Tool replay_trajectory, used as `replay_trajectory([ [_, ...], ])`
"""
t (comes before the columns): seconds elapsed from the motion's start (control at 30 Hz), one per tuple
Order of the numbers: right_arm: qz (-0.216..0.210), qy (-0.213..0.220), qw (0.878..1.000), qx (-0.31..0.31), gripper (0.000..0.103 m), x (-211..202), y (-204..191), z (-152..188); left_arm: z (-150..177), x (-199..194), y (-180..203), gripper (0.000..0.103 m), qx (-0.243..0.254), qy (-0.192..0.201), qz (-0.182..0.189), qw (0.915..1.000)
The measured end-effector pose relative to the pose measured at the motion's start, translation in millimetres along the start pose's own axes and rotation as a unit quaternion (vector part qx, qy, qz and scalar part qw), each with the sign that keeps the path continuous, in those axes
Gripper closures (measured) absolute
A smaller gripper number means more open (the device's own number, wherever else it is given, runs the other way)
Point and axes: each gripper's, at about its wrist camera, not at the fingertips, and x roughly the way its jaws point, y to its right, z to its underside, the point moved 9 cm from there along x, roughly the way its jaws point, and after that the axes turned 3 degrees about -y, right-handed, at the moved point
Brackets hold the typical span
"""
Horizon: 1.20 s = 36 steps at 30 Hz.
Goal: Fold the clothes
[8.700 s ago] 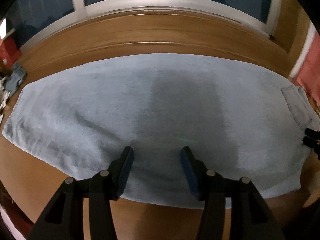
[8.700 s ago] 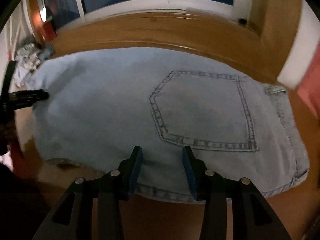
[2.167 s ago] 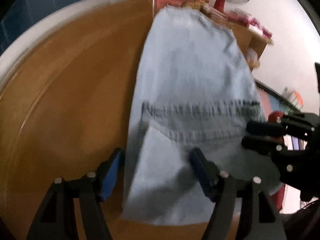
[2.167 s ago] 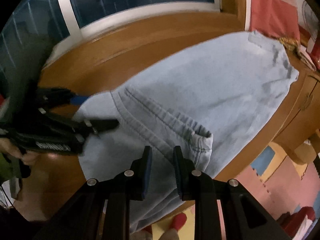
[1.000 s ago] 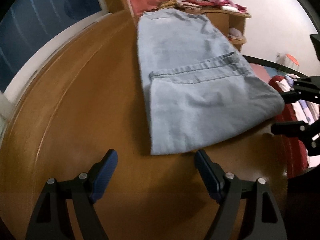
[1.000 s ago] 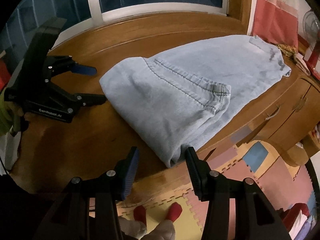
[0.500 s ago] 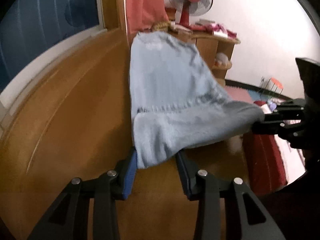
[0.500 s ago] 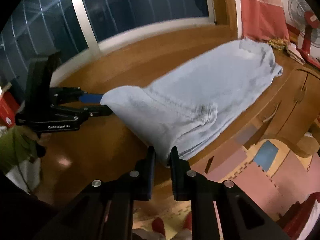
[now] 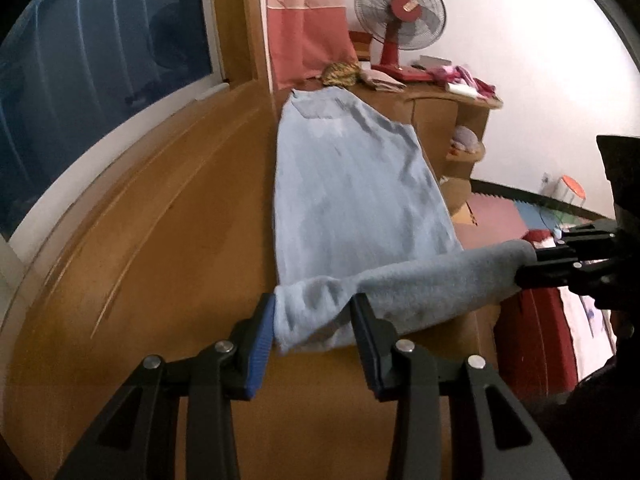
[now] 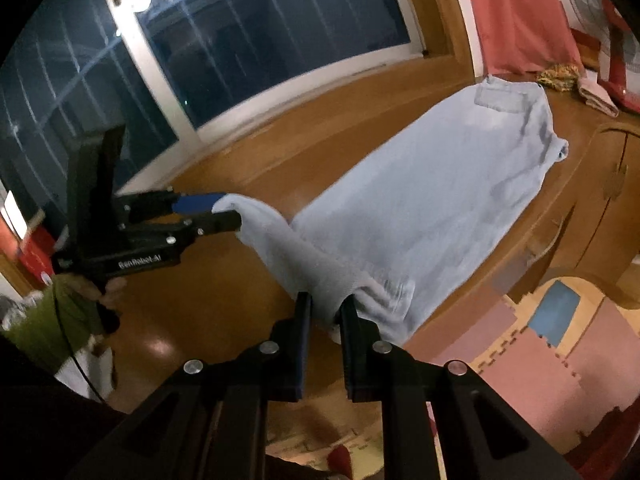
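Both grippers, left gripper (image 9: 314, 322) and right gripper (image 10: 325, 312), clamp the jeans' (image 9: 352, 184) lifted end (pale denim).

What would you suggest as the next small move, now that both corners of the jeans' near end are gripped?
Probably carry the lifted end forward toward the far end by the pocket. The left hand-held gripper and right hand-held gripper each pinch a corner of the light blue jeans, the near edge hangs raised between them, and the rest lies flat on the wooden table.
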Motion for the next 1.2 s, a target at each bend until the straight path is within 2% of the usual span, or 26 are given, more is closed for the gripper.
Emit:
replay_trajectory([
  [0.2,-0.027,0.002,0.999,0.034,0.089,15,44,-32,-41,41,-9,0.067,-0.022,-0.003,-0.011,0.9997],
  [0.37,-0.020,0.002,0.999,0.040,0.089,38,78,-51,-63,88,-12,0.067,-0.038,-0.020,-0.019,0.9989],
  [0.6,0.010,-0.044,0.999,0.010,0.089,79,112,-54,-62,142,-16,0.067,-0.061,-0.056,-0.029,0.9961],
  [0.73,0.020,-0.059,0.998,-0.016,0.091,93,120,-47,-52,161,-13,0.065,-0.049,-0.074,-0.049,0.9949],
  [0.93,0.007,-0.057,0.998,-0.012,0.091,90,124,-45,-51,162,-13,0.060,-0.045,-0.083,-0.057,0.9939],
  [1.0,0.006,-0.060,0.998,0.002,0.086,87,128,-44,-51,156,-16,0.058,-0.048,-0.088,-0.062,0.9930],
  [1.07,0.015,-0.055,0.998,0.014,0.079,78,131,-42,-52,138,-18,0.058,-0.050,-0.073,-0.066,0.9939],
  [1.17,0.041,-0.031,0.998,0.030,0.078,52,134,-44,-53,119,-19,0.058,-0.051,-0.054,-0.058,0.9955],
  [1.2,0.038,-0.019,0.999,0.029,0.078,44,129,-47,-53,113,-20,0.058,-0.051,-0.048,-0.055,0.9960],
])
